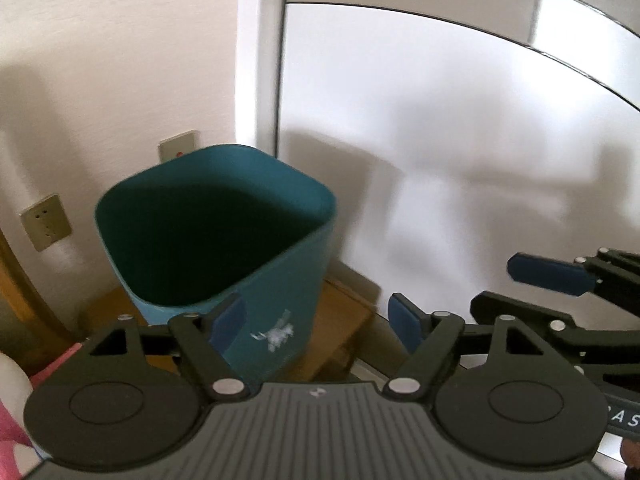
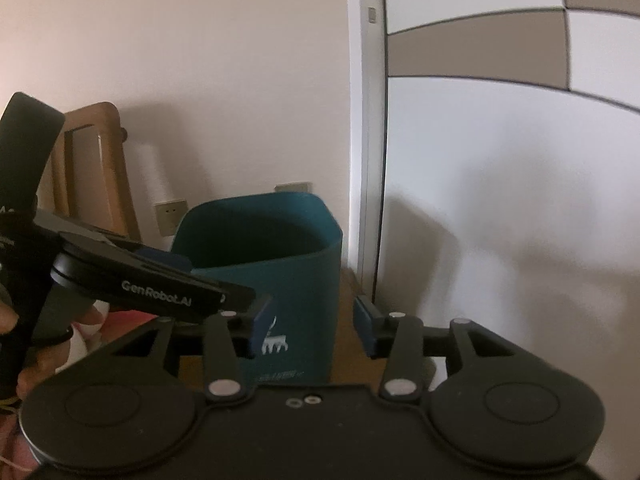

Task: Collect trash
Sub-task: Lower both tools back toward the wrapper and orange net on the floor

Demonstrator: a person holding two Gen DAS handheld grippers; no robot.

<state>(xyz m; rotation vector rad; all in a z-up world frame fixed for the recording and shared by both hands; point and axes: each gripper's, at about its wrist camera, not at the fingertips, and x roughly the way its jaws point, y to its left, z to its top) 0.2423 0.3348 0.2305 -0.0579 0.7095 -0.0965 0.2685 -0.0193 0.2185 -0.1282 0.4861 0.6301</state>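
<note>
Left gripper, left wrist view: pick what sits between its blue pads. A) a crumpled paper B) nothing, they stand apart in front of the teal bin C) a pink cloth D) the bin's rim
B: the left gripper holds nothing, pads spread before the teal bin.

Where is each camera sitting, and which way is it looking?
Left wrist view: sits on the left gripper, looking forward and down at the teal bin by the wall; its own open blue-padded fingers show, with the right gripper at the right edge.
Right wrist view: sits on the right gripper, facing the same bin; its open fingers show, with the left gripper and a hand at the left.
Both share the bin, the wall outlets and the white door.
</note>
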